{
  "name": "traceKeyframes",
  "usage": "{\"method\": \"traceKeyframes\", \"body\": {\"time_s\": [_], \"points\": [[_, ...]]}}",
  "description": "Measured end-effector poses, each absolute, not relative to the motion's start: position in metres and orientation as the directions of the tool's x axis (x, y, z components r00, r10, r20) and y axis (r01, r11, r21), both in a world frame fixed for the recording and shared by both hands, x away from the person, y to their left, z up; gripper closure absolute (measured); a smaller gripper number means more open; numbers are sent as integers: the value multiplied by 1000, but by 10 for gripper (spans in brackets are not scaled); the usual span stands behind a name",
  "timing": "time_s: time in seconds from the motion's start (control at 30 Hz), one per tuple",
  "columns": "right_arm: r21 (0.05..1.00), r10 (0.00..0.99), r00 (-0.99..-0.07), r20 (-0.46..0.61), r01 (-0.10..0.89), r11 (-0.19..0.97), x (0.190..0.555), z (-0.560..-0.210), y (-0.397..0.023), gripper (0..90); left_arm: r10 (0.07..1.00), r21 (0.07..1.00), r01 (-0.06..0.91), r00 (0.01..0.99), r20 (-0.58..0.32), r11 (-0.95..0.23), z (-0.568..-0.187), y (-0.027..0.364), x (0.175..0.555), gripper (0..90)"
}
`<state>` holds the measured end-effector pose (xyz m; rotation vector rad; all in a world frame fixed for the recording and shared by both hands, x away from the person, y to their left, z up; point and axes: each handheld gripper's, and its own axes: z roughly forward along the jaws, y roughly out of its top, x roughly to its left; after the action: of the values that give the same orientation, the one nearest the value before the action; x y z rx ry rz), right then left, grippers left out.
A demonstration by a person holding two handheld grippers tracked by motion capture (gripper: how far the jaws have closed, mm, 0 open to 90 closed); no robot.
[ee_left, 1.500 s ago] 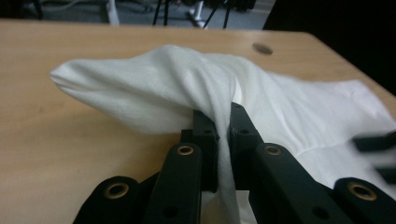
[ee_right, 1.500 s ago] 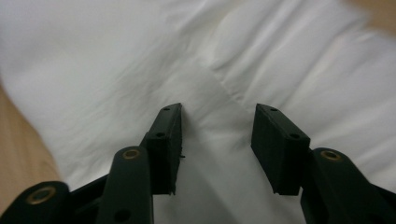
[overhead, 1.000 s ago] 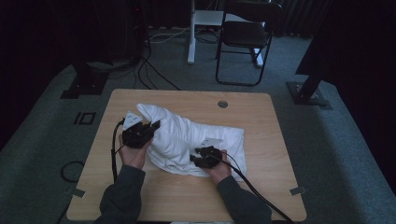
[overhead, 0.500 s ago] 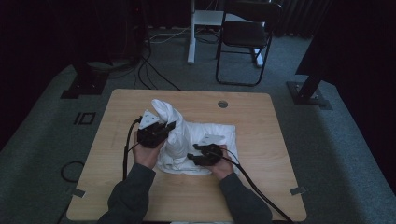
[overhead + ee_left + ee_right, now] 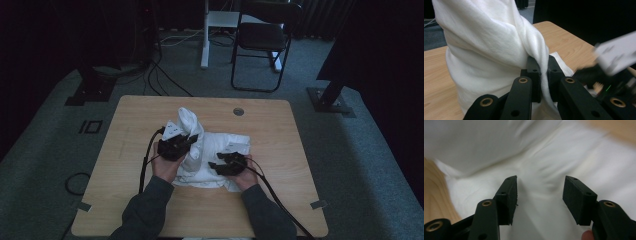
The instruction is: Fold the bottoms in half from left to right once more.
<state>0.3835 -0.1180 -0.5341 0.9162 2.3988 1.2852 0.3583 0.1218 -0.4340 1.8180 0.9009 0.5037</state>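
**One gripper pinches the white cloth, the other stands open over it**

The left gripper (image 5: 541,72) has its jaws squeezed tight on a fold of the white cloth (image 5: 489,50). The cloth rises from the jaws in a tall twisted bunch. The right gripper (image 5: 539,195) has its jaws apart, and they have just been opening. Nothing is pinched between them; flat cloth lies under them. From the high view, the cloth sits in the middle of the wooden table (image 5: 280,125), partly lifted on the left. A black chair (image 5: 265,40) stands behind the table.

A light wooden table (image 5: 130,150) carries a rumpled white cloth (image 5: 220,165) near its middle.
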Motion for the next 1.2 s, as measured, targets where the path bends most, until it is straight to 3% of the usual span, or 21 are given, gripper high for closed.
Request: {"method": "traceKeyframes", "body": {"time_s": [0.1,0.27,0.67,0.87,1.2], "points": [[789,729,-685,4,450,419,384,-526,-149,437,767,908,350,639,-54,-228,-434,121,357,853],[725,783,-622,19,547,418,393,-550,-171,391,758,908,353,649,-65,-224,-432,114,357,855],[745,711,-703,11,480,464,400,-560,-131,399,706,904,316,708,-22,-288,-425,73,358,855],[786,738,-671,74,494,371,391,-548,-170,370,680,888,347,731,-56,-301,-446,59,364,853],[836,803,-589,92,483,259,384,-524,-222,375,646,808,427,759,-77,-405,-499,20,370,848]]}}
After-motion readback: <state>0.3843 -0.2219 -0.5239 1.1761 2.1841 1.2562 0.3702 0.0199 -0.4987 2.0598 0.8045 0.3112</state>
